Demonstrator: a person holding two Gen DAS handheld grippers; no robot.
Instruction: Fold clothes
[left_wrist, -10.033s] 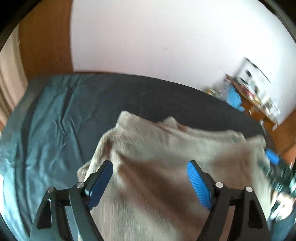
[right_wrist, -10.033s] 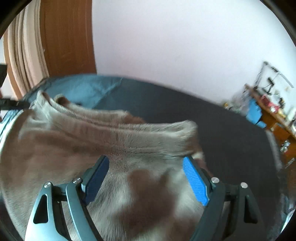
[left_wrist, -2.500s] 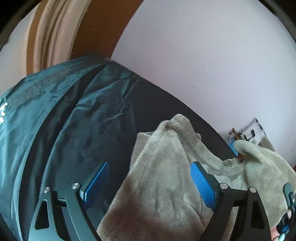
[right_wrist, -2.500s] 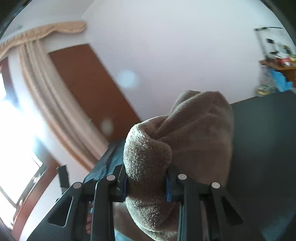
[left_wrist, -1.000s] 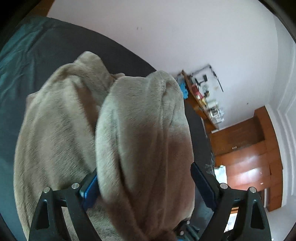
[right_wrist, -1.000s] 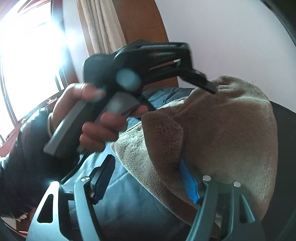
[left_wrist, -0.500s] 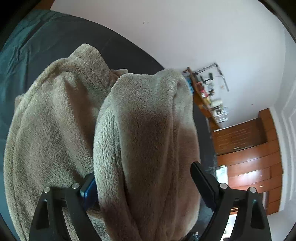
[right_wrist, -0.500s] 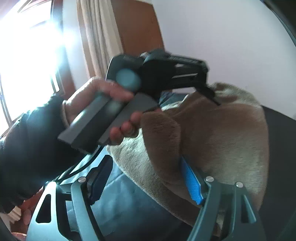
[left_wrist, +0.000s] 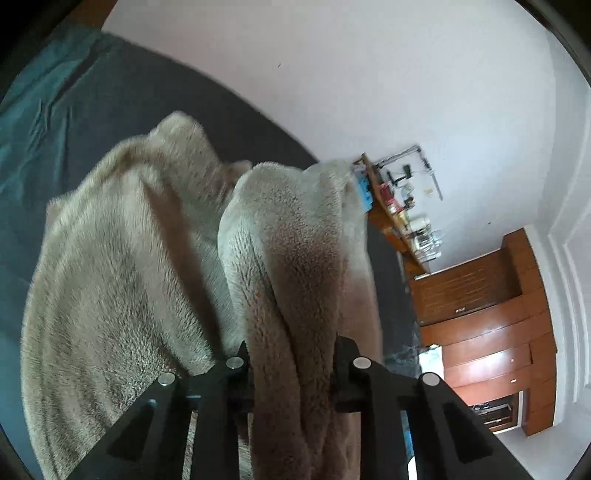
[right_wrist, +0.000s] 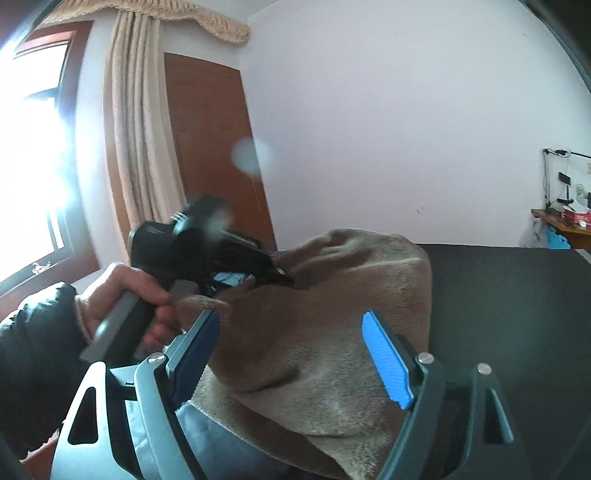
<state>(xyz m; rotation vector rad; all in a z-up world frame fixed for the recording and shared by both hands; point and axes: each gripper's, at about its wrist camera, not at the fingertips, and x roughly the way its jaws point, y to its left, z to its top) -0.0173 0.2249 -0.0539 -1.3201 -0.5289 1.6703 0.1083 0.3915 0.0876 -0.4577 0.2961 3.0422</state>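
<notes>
Left wrist view: the left gripper (left_wrist: 291, 365) is closing on a thick roll of the fleece (left_wrist: 122, 280), and the roll already fills the narrow gap between its jaws. The rest of the fleece is draped in a heap on the bed (left_wrist: 44, 122), toward its left side and short of the far edge by the wall. The bite looks to take several layers at once, so a lift from here could drag up the whole bundle instead of one edge, and the fold would come out lumpy. The pile is plush, and a shallow pinch may slide off under its weight.

Right wrist view: the right gripper (right_wrist: 295, 354) stands wide and is opening, with the fleece (right_wrist: 332, 332) lying between its blue pads (right_wrist: 388, 362) but loose of them. The hand (right_wrist: 122, 295) carrying the left gripper sits just beside its left jaw. With this side let go, the fleece hangs on one grip alone and could sag or untwist; the two tools are near enough to knock.
</notes>
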